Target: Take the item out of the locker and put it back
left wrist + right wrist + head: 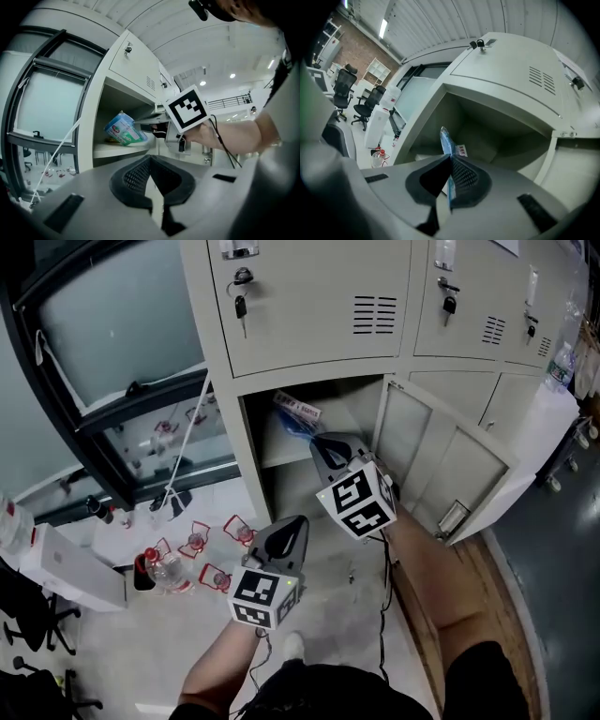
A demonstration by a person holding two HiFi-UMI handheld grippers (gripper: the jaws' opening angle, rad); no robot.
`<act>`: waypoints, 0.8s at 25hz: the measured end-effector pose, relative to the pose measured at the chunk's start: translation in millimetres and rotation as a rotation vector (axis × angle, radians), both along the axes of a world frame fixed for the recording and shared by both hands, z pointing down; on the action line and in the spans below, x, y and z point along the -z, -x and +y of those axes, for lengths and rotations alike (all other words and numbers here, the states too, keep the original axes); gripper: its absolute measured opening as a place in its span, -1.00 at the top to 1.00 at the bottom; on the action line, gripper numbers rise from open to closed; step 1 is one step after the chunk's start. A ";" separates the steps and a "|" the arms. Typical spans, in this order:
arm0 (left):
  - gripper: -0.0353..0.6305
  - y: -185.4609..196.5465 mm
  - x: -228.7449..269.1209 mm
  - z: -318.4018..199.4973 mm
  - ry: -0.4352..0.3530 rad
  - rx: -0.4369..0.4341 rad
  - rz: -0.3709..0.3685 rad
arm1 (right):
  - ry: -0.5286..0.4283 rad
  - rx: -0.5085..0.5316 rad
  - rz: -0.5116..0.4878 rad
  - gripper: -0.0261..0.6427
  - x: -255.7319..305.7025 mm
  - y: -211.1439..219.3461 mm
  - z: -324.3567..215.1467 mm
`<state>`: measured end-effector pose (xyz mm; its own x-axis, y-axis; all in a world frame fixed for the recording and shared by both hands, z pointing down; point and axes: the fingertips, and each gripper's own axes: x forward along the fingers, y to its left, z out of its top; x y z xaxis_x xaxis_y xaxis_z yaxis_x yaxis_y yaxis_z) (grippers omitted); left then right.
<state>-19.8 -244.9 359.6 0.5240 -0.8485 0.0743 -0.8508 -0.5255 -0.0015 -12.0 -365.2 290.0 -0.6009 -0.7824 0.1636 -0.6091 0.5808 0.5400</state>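
Your right gripper (450, 161) has its jaws clamped on the thin blue-green plastic packet (446, 140). It sits edge-on, its long axis projecting ahead of the jaws into the open grey metal locker (501, 61) and over its shelf (112, 150). Your left gripper (151, 158) is farther back, jaws closed and empty.

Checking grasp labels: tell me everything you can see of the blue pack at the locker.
The blue pack is a soft plastic packet, blue-green with a white label bearing red print. It is tilted at the mouth of the open locker, over the shelf, pinched at one edge by the shut right gripper. Shelf contact can't be told.
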 end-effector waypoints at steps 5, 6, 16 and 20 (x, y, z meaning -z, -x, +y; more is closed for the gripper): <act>0.88 7.6 -4.5 -16.7 0.007 -0.014 0.004 | 0.008 -0.012 0.031 0.91 -8.7 13.8 -28.5; 0.88 8.7 -5.5 -19.6 0.009 -0.017 0.005 | 0.008 -0.013 0.041 0.91 -10.5 16.4 -33.4; 0.88 15.2 -14.0 -39.5 0.027 -0.029 0.006 | 0.051 -0.019 0.122 0.91 -42.7 30.1 -68.0; 0.88 14.9 -16.8 -40.6 0.035 -0.031 0.004 | 0.078 -0.009 0.157 0.90 -51.8 34.0 -72.7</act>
<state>-34.6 -285.5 376.5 0.5500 -0.8290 0.1014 -0.8343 -0.5510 0.0202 -46.0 -437.9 341.8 -0.5565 -0.7687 0.3153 -0.5264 0.6198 0.5821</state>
